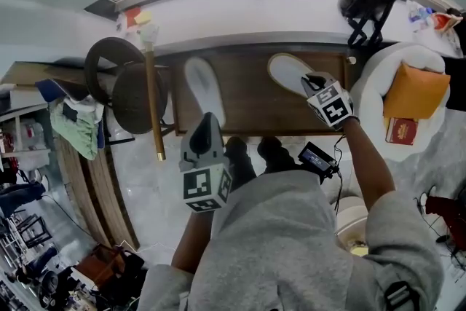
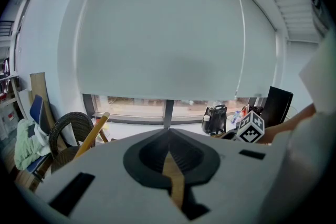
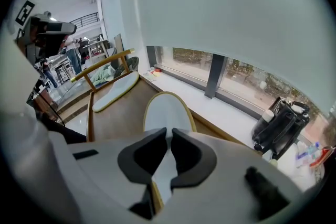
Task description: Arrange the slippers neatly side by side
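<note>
Two white slippers lie on a brown wooden platform [image 1: 251, 109]. The left slipper [image 1: 204, 87] lies lengthwise, toe toward the window. The right slipper [image 1: 285, 71] lies angled to its right. My right gripper [image 1: 312, 82] is at the right slipper's near end. In the right gripper view the slipper [image 3: 164, 110] runs forward from between the jaws of that gripper [image 3: 169, 132], which is shut on it; the other slipper [image 3: 116, 89] lies further left. My left gripper [image 1: 207, 121] hovers above the left slipper's near end, shut and empty [image 2: 168, 132], aimed at the window blind.
A wicker chair [image 1: 120, 84] and a wooden pole [image 1: 153, 98] stand left of the platform. On the white window ledge [image 1: 240, 11] sits a black bag [image 1: 368, 0]. A white armchair with an orange cushion [image 1: 416, 89] is at the right. The person's black shoes [image 1: 251, 156] stand at the platform's near edge.
</note>
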